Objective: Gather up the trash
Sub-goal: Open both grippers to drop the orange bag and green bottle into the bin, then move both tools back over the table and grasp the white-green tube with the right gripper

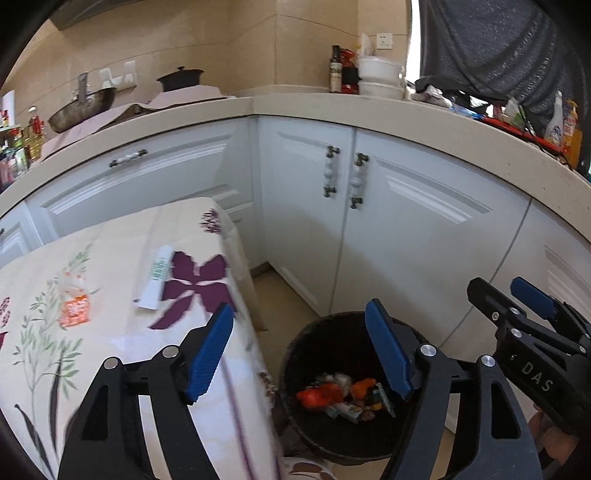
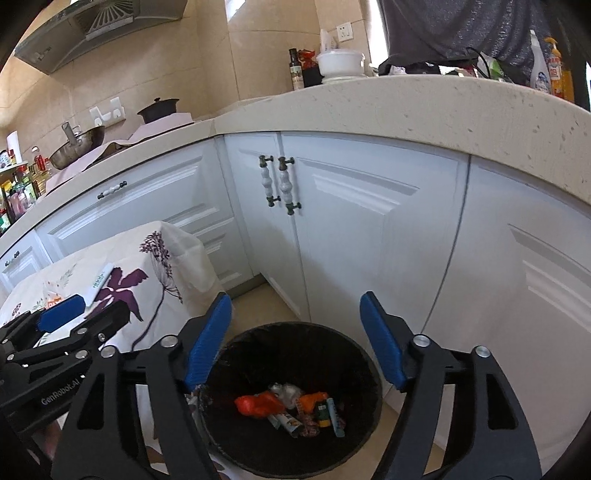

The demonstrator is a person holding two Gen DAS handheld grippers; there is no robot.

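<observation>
Kitchen floor: beige tiles in a corner of white cabinet doors under a speckled pale countertop.
Right gripper: jaws spread wide, nothing between the blue pads; it hangs over the bin's mouth. Seen from the left wrist camera, its body reads "DAS".
Left gripper: jaws likewise apart and empty, straddling the table edge and the bin rim. From the right wrist camera its side reads "GenRobot.AI".
Trash bin: round, black, on the floor just beside the table and close to the cabinets; its near rim is cut off behind the gripper arms.
Trash in the bin: orange-red plastic, crumpled white wrap, small printed packets and a green-and-yellow item lie on the bottom; their print is too small to read.
Table: covered with a cream cloth printed with purple flowers and green sprigs; blurred in the left wrist view.
Trash on the table: a long white wrapper with green lettering that cannot be read, and an orange-and-clear packet, its writing also illegible.
Countertop, far: a dark bottle, white stacked bowls, a wok, a black lidded pot, spray and soap bottles; labels unreadable.
Wall: beige tiles, a white socket, a range hood cut off at top left.
Person: a grey garment at the counter, mostly out of frame.
</observation>
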